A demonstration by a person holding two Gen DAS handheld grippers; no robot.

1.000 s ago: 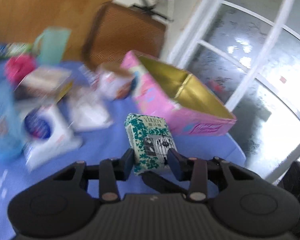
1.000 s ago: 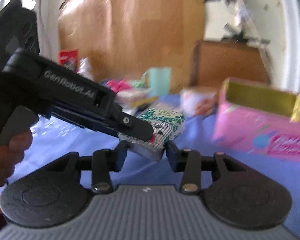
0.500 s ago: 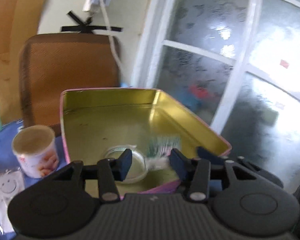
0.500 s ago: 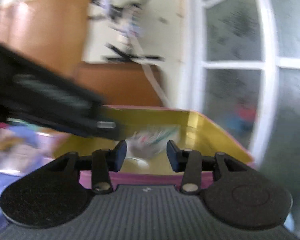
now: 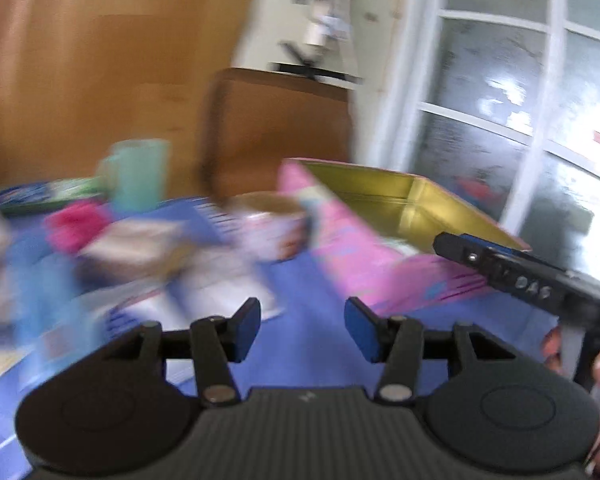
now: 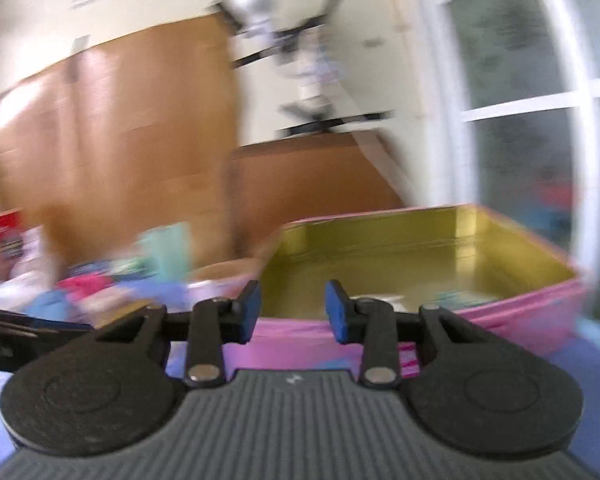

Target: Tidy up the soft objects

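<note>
**Op:** Green-print soft pack (image 6: 458, 299) looks to be lying inside the pink tin (image 6: 520, 304), low on its gold floor near the front wall. It's a smear in my right view, so I'm not sure which way it lies. From the left view the tin's (image 5: 364, 264) near wall hides it.

**Sup:** Tongs?

**Op:** Both pairs spread w/ nothing between them. Left tongs (image 5: 302, 330) hang over the blue tabletop (image 5: 300, 288), short of the tin. Right tongs (image 6: 292, 312) sit just in front of the tin's near wall.

**Sup:** Risks from here?

**Op:** 3, imo. 1: both views are motion-blurred, so the pile on the left, pink soft thing (image 5: 76, 224), paper cup (image 5: 268, 232), teal mug (image 5: 140, 174), is mush. Going for the next item while blurred could clip the cup or mug instead of grabbing something soft. 2: the right tool's body (image 5: 540, 284) crosses the left view just beside the tin's corner, so the 2 tools are close and a fast swing could knock them together. 3: the tin sits near the tabletop edge by the window, and a bump on its wall could shove it.

**Sup:** Fix?

**Op:** Slow down, let the view settle, then pick.
</note>
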